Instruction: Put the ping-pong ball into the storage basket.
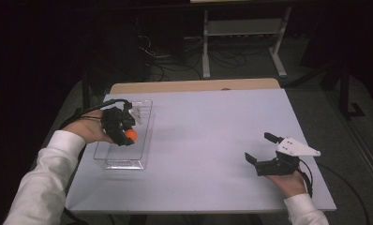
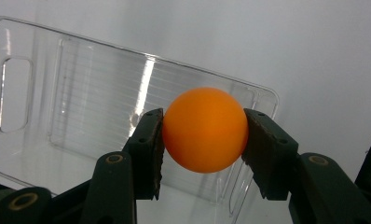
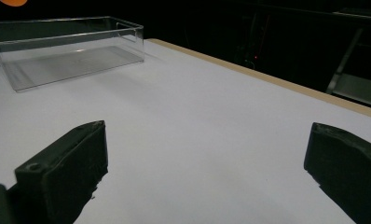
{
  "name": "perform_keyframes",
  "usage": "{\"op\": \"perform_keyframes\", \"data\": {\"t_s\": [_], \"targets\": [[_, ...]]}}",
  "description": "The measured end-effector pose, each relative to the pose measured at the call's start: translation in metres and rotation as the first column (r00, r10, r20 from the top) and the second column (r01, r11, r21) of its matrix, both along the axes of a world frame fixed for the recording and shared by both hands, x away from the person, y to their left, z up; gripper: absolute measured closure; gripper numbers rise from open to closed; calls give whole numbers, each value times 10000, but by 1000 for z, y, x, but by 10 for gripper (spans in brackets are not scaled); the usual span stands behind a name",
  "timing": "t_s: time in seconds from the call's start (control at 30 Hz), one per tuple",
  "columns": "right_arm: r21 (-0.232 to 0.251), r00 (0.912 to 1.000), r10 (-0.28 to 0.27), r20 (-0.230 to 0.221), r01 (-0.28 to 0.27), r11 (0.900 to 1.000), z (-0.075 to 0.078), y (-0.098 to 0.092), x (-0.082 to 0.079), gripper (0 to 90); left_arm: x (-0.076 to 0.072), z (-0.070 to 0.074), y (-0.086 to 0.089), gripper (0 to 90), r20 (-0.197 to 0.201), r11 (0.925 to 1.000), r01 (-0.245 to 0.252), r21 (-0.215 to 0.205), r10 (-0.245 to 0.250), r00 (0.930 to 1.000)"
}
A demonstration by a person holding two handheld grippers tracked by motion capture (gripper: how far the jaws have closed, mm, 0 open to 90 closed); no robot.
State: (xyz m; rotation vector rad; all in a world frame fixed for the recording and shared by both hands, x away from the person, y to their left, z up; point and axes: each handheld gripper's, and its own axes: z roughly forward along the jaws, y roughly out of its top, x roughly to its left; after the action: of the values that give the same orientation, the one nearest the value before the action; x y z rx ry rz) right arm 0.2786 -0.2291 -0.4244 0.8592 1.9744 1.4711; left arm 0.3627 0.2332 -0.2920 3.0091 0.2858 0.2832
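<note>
An orange ball (image 2: 205, 129) is clamped between the black pads of my left gripper (image 2: 203, 140), held above a clear plastic tray (image 2: 81, 107). In the high view the ball (image 1: 130, 135) and left gripper (image 1: 127, 132) hover over the tray (image 1: 123, 161) at the table's left side. At the right of the table my right gripper (image 1: 260, 148) rests low with its jaws spread wide and nothing between them. In the right gripper view its two pads (image 3: 67, 172) stand far apart over bare white table, with the tray (image 3: 72, 46) beyond.
The white tabletop (image 1: 208, 136) stretches between the two hands. A tan strip (image 1: 194, 85) runs along its far edge. Behind it are dark floor, cables and a white metal frame (image 1: 243, 33).
</note>
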Motion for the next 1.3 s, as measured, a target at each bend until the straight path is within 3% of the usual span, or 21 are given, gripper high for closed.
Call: {"op": "perform_keyframes", "data": {"t_s": [0.3, 0.63, 1.3], "targets": [[-17, 10000, 23, -10, -23, 10000, 0, 0, 0, 0, 4, -6, 4, 506, -612, 10000, -56, -63, 52, 9981], [-27, 10000, 22, 11, -21, 10000, 0, 0, -1, 0, 6, -18, 2, 506, -592, 9999, 105, -87, -110, 9982], [-50, 10000, 23, -14, -24, 10000, 0, 0, -1, 0, 7, -43, 1, 506, -954, 9998, 126, -121, -137, 9953]]}}
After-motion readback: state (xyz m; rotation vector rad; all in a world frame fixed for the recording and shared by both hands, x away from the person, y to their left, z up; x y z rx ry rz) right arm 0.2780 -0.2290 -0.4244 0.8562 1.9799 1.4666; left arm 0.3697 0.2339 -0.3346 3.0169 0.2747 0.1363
